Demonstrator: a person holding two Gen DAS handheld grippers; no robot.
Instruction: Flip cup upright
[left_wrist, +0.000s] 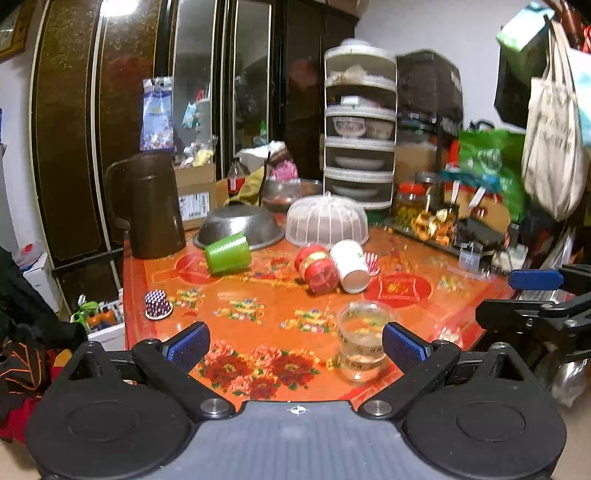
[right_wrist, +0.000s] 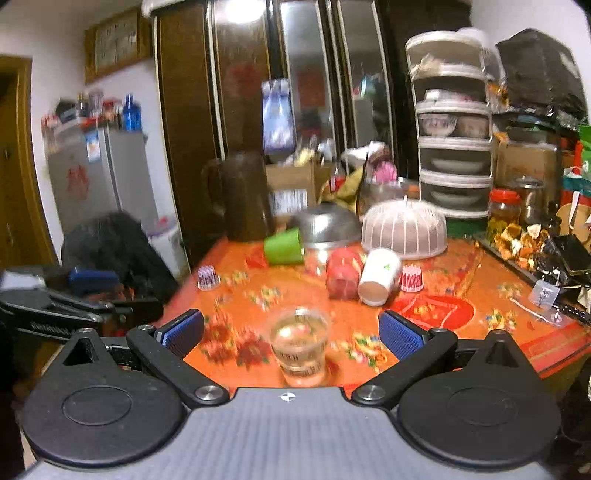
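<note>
A clear plastic cup (left_wrist: 364, 339) stands upright near the front edge of the orange flowered table (left_wrist: 258, 295); it also shows in the right wrist view (right_wrist: 300, 345). Further back a green cup (left_wrist: 228, 254) (right_wrist: 284, 246), a red cup (left_wrist: 316, 268) (right_wrist: 343, 273) and a white paper cup (left_wrist: 350, 266) (right_wrist: 379, 277) lie on their sides. My left gripper (left_wrist: 295, 347) is open and empty, the clear cup just inside its right finger. My right gripper (right_wrist: 291, 334) is open and empty, the clear cup between its fingers' line. The right gripper shows in the left view (left_wrist: 535, 299).
A dark jug (left_wrist: 153, 206), an upturned steel bowl (left_wrist: 240, 225) and a white mesh food cover (left_wrist: 327, 220) stand at the table's back. Small paper cupcake cups (left_wrist: 159, 304) (right_wrist: 412, 278) sit on the table. A tiered dish rack (left_wrist: 360, 129), jars and bags crowd the right.
</note>
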